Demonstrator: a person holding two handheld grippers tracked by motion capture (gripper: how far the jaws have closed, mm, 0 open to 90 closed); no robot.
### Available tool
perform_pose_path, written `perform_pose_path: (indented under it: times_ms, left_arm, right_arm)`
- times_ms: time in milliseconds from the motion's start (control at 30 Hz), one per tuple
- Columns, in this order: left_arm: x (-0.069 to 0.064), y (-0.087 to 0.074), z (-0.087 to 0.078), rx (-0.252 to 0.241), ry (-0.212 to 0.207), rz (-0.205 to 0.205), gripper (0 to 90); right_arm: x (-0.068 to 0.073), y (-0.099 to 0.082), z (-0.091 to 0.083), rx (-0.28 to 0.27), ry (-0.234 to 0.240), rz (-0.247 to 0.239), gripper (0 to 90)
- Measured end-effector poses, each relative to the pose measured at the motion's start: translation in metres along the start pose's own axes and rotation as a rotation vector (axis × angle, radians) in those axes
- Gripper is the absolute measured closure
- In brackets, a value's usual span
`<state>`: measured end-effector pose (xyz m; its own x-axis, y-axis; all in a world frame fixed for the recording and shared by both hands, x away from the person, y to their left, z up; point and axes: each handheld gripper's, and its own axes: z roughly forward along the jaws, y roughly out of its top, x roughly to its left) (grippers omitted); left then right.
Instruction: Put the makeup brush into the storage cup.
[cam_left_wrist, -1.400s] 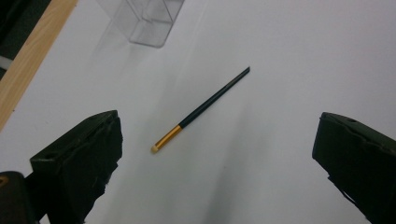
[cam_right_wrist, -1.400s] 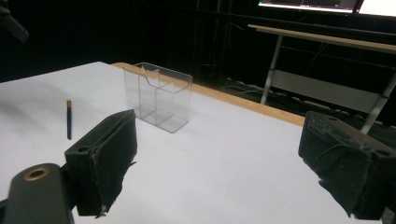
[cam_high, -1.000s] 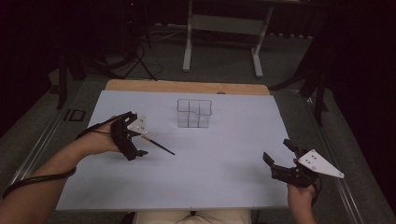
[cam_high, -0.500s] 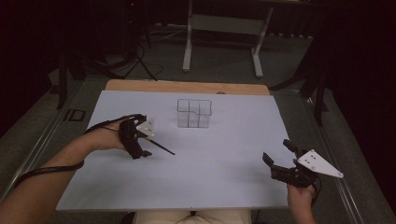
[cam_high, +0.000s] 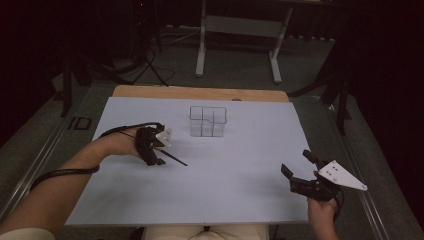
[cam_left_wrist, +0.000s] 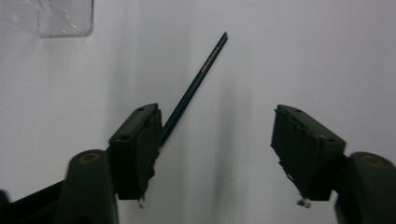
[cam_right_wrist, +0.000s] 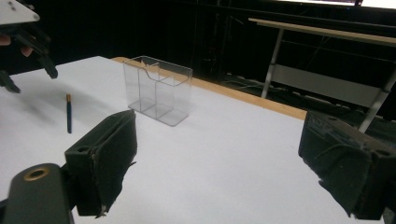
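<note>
So from the high view, your left hand-held gripper (cam_high: 159, 150) sits over the near end of the pencil (cam_high: 175, 159), which lies on the desk (cam_high: 240, 200) left of the clear organizer (cam_high: 207, 121). Left gripper view: jaws just been closing, pencil (cam_left_wrist: 196, 84) against one pad, not pinched yet. Right gripper view: your right hand-held gripper (cam_right_wrist: 219, 163) hangs wide open and empty, facing the organizer (cam_right_wrist: 158, 88).

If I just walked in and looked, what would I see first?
First, the left claw hanging over a dark pencil that lies on the white table. Its jaws have just been closing, with the pencil's end beside one pad, not yet pinched. Behind it stands a clear plastic box with compartments, and the right claw waits open near the table's front right corner.
</note>
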<state>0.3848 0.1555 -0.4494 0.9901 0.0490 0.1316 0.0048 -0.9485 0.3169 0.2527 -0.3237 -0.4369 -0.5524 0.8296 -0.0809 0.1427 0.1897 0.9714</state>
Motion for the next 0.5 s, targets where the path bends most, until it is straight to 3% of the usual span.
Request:
perform_pose_path:
  times_ms: [267, 333, 500]
  left_arm:
    - [0.007, 0.001, 0.013, 0.023, -0.027, 0.031, 46.0]
    - [0.007, 0.002, 0.017, 0.025, 0.006, 0.062, 47.9]
    - [0.009, 0.006, 0.022, 0.038, 0.003, 0.092, 52.1]
  right_arm:
    - [0.0, -0.001, 0.001, 0.005, 0.005, -0.001, 11.7]
    - [0.0, -0.001, 0.001, 0.007, 0.006, 0.0, 11.7]
    - [0.0, -0.001, 0.001, 0.009, 0.01, -0.001, 11.7]
